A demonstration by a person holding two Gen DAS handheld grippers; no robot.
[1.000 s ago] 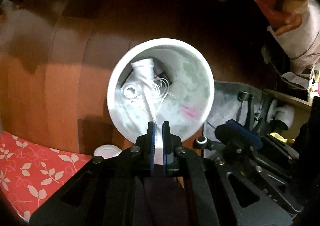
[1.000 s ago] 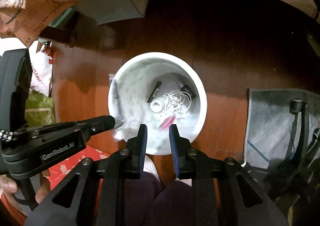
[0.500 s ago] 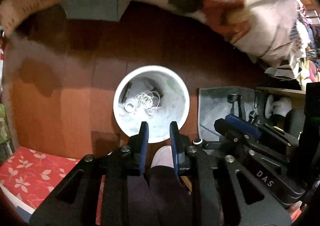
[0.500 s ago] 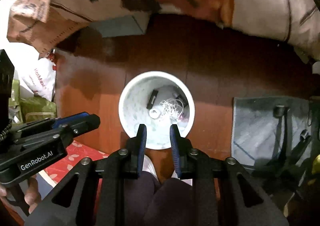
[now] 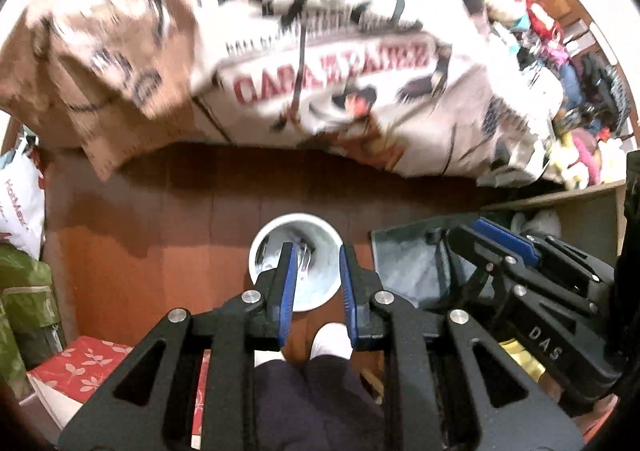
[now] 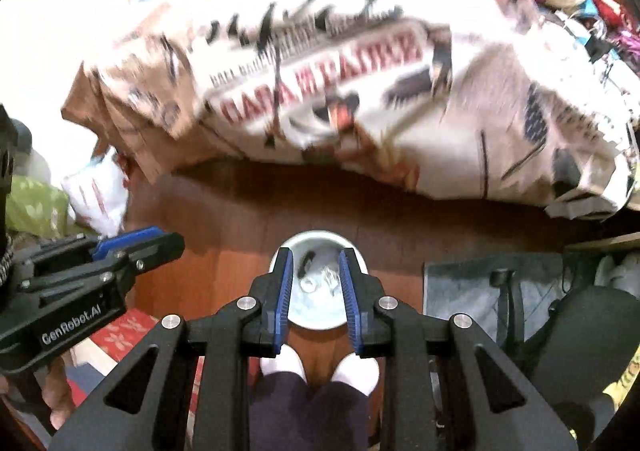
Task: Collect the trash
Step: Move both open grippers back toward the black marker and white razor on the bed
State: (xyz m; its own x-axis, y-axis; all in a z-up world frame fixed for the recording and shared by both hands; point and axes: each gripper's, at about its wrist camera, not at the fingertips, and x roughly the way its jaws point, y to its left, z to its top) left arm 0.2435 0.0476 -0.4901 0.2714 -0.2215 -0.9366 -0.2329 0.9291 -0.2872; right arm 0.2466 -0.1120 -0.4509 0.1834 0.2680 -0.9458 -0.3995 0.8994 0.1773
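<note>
- The white bin (image 5: 296,265) looks much smaller than it did a moment ago, so both grippers have lifted up high, away from it.
- A second ago the left gripper (image 5: 316,263) was pinched shut just over the bin. Now its two blue fingers (image 5: 289,283) are apart and hold nothing.
- I think that means a piece of trash was just dropped in, so this one is done and it is time to look for more.
- The right gripper (image 6: 316,275) is open too, with nothing between its fingers.
- The bin stands on the brown floor (image 5: 180,219), far below both grippers and straight ahead, showing in the gap between the fingers.
- Inside the bin, in the right camera, sit white stringy trash (image 6: 320,285) and a small dark piece (image 6: 307,261).
- A big printed blanket (image 5: 328,63) fills the space beyond the bin. It is blurry.
- The person's white socks (image 6: 358,367) stand just under the grippers, near the bin.
</note>
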